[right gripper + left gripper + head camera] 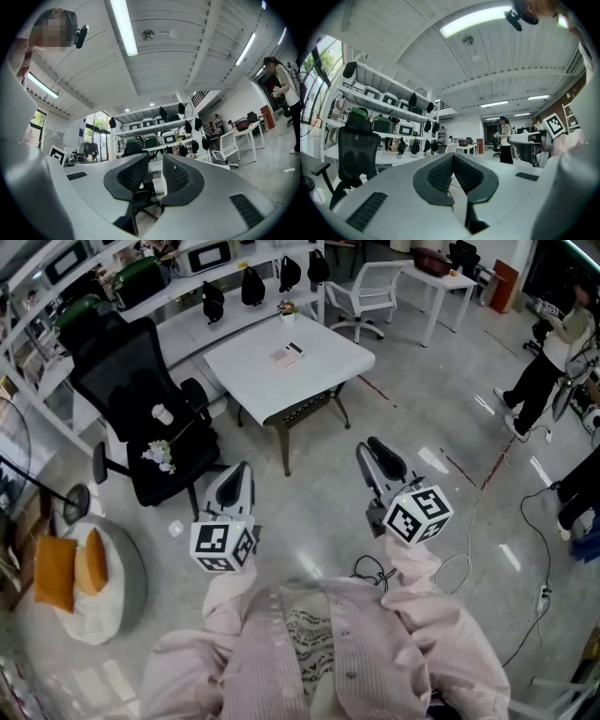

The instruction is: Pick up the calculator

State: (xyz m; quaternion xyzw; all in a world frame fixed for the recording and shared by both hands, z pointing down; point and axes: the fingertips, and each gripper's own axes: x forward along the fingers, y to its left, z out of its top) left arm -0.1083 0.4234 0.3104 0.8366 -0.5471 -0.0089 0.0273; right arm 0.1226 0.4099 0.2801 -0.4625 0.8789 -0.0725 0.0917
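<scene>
Table point(319, 367): far ahead of all the fingers; rushing up could bump it.
Chair point(141, 399): ahead, left of the left fingers; might trip you.
Right gripper point(377, 451): fingers a little apart, empty; gap may be too small.
Left gripper point(240, 472): fingers pressed together, empty.
Calculator point(294, 349): on the table, far beyond the fingers; a nudge could slide it.

The floor point(441, 399) is glossy and smooth, with streaks of reflected light, while the white table point(319, 362) has a smooth, matt top. The office chair point(127, 381) has a black mesh back, and the person's pink shirt point(375, 652) is finely striped cloth. The left gripper point(453, 158) has a matt grey plastic shell and black ribbed pads point(440, 174).
</scene>
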